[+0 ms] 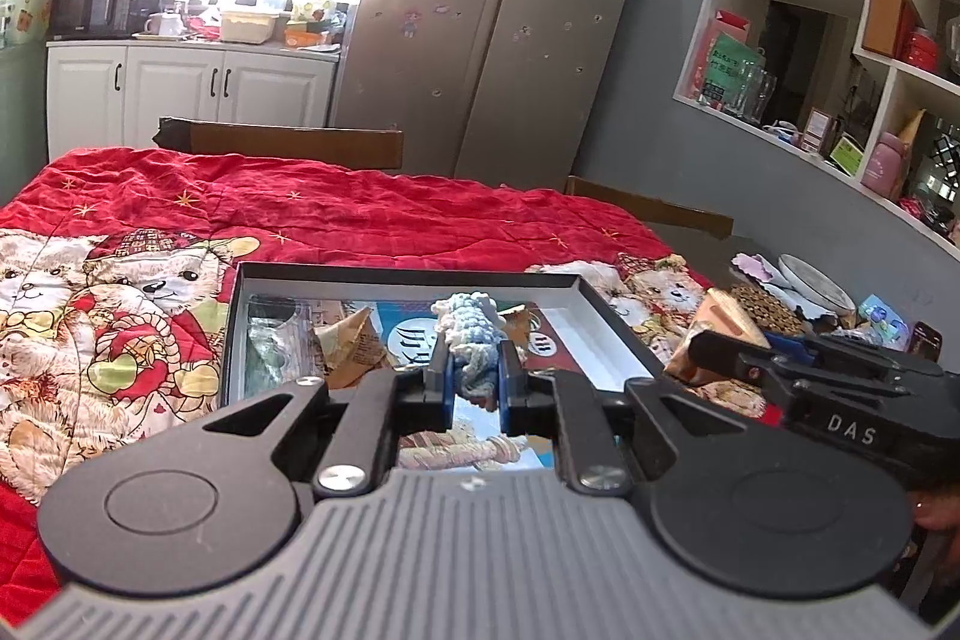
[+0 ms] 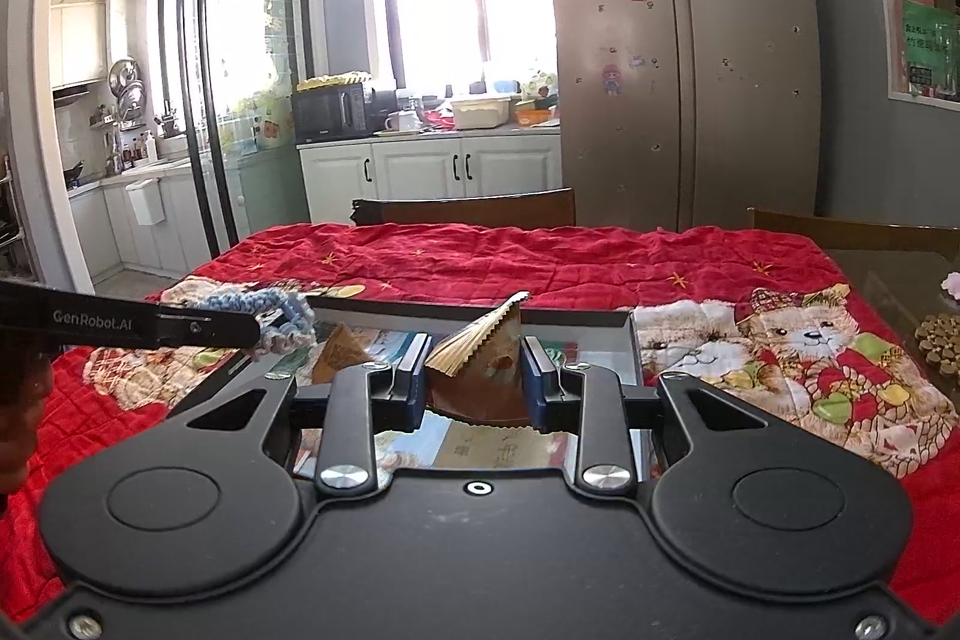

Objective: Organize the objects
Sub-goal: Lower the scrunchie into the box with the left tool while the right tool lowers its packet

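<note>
A shallow black box with a white inner wall lies on the red bear-print quilt and holds packets and papers. My left gripper is shut on a blue and cream knitted piece above the box. My right gripper is shut on a brown snack packet with a serrated edge, above the same box. The left gripper with the knitted piece shows at the left of the right wrist view. The right gripper shows at the right of the left wrist view.
The quilt covers the table. Chair backs stand at its far edge. At the table's right lie a woven coaster, a plate and small packets. A fridge and wall shelves stand behind.
</note>
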Action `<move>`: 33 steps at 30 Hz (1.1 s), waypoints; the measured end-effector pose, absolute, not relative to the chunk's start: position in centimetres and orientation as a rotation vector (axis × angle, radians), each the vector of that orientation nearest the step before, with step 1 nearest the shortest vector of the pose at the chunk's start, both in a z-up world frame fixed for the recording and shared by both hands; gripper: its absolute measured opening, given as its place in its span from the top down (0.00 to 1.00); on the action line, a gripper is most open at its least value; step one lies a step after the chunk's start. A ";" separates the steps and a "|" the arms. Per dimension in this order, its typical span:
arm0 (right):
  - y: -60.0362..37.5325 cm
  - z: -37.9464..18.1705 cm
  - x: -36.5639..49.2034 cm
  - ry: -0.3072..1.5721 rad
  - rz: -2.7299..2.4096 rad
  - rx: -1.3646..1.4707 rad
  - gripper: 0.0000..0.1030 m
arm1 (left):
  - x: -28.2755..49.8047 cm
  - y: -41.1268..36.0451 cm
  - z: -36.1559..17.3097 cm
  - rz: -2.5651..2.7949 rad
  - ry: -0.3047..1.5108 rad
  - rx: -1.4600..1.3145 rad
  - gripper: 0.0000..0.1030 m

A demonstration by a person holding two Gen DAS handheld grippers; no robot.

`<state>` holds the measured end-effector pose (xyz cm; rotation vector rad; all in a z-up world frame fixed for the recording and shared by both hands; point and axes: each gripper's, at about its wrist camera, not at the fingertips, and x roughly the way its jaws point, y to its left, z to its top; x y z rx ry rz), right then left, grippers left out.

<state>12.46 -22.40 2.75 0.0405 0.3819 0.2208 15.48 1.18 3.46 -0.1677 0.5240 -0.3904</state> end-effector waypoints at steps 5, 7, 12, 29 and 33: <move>-22.7 2.5 14.6 0.394 0.198 0.040 0.71 | 16.9 1.1 3.0 -0.358 0.528 -0.169 0.85; -22.8 2.2 15.5 0.408 0.194 0.048 0.71 | 17.5 1.1 2.8 -0.353 0.536 -0.175 0.85; -22.8 0.9 18.0 0.445 0.177 0.047 0.71 | 18.9 0.3 2.2 -0.354 0.555 -0.176 0.85; -24.7 -2.8 23.8 0.506 0.096 0.128 0.71 | 23.1 -2.4 0.0 -0.356 0.591 -0.146 0.85; -25.0 -3.6 24.6 0.513 0.087 0.143 0.71 | 23.6 -3.3 -0.5 -0.357 0.588 -0.120 0.85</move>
